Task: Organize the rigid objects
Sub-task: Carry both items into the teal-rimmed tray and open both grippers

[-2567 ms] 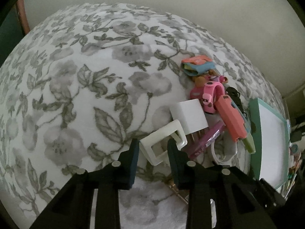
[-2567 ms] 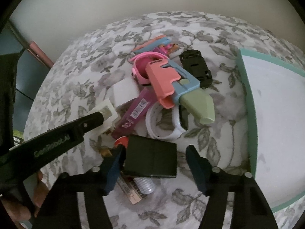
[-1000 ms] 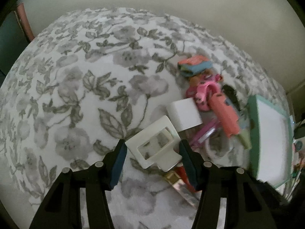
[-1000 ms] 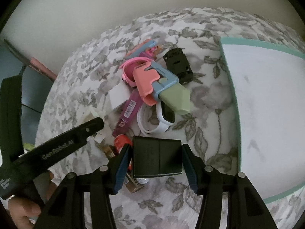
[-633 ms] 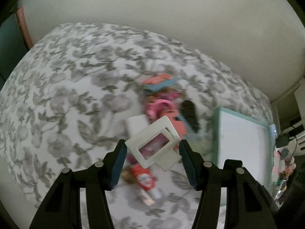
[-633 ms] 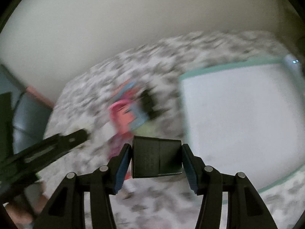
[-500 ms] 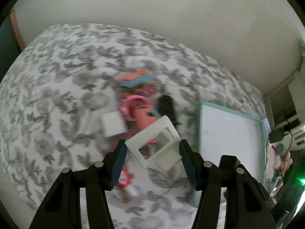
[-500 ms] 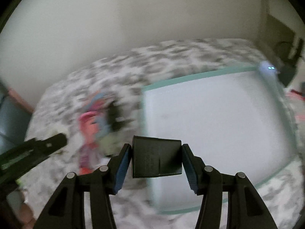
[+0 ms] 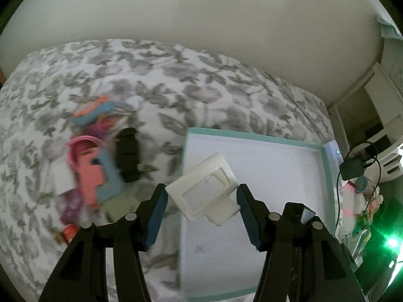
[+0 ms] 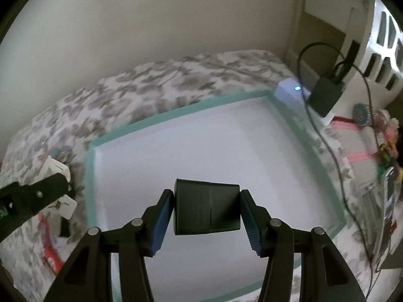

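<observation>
Left wrist view, nearest: the left tool (image 9: 201, 198) pinches one cream-white rectangular plastic frame (image 9: 204, 197) between its blue pads, tilted, a corner against each pad. The frame hangs above the left edge of one shallow tray with a mint-green rim and a white floor (image 9: 325, 161), which lies on a bed covered in a grey-and-white floral spread (image 9: 176, 80).

Right wrist view, nearest: the right tool (image 10: 207, 207) is clamped on one flat black rectangular block (image 10: 207, 207), a pad pressed on each short side. The block is held over the near part of the tray (image 10: 176, 115); whether it touches the floor cannot be told.

Farther off, only the left view shows the loose pile on the spread, left of the tray — blurred. Countable there: one black ridged clip-like piece (image 9: 127, 154), one toy of salmon, blue and pale green sections (image 9: 100, 176), one pink ring-shaped item (image 9: 83, 142), one small stack of orange and blue flat pieces (image 9: 94, 112). Purple and red items at the pile's near edge are too smeared to identify.

Only the right view shows the left tool from the side (image 10: 37, 196), at the tray's left rim, with the white frame (image 10: 56, 171) partly visible behind it.

Beyond the tray's far corner both views show one white device with a lit dot (image 10: 289, 89) and one black adapter with a cable (image 10: 326, 94). The plain wall stands behind.
</observation>
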The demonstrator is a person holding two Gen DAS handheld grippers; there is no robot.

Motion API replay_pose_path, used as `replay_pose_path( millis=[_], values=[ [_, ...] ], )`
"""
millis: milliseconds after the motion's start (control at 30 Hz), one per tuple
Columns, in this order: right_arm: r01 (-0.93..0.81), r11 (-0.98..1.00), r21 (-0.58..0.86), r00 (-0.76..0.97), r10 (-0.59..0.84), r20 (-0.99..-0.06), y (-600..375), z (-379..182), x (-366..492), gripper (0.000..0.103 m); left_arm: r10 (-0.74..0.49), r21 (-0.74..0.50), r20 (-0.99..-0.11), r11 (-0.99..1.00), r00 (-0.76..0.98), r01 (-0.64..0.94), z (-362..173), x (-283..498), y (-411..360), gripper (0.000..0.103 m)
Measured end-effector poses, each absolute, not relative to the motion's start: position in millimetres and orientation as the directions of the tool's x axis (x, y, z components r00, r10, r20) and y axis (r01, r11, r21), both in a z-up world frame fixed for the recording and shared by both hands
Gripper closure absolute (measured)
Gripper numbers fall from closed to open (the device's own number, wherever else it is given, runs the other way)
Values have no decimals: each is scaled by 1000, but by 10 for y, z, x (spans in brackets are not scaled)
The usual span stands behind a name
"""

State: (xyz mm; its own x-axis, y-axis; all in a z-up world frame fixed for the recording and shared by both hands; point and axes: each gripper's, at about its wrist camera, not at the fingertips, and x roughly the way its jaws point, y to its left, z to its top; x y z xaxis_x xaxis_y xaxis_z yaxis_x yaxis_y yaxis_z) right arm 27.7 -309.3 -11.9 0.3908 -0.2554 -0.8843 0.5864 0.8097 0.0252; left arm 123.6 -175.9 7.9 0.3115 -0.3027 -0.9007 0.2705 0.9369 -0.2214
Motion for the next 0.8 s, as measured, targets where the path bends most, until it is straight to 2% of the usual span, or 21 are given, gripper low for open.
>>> replay_pose_path(
  millis=[400,800],
  values=[
    [670,742,-7,354,-328,-876,-3451,-233,230,47,-290,-215,-921,935,259,281,-438,1186,-2036,45],
    [640,767,-55,310,-322,-895,-3370,-459,292,47,-283,-205,-927,932,245,299,-581,1118,-2106,44]
  ],
)
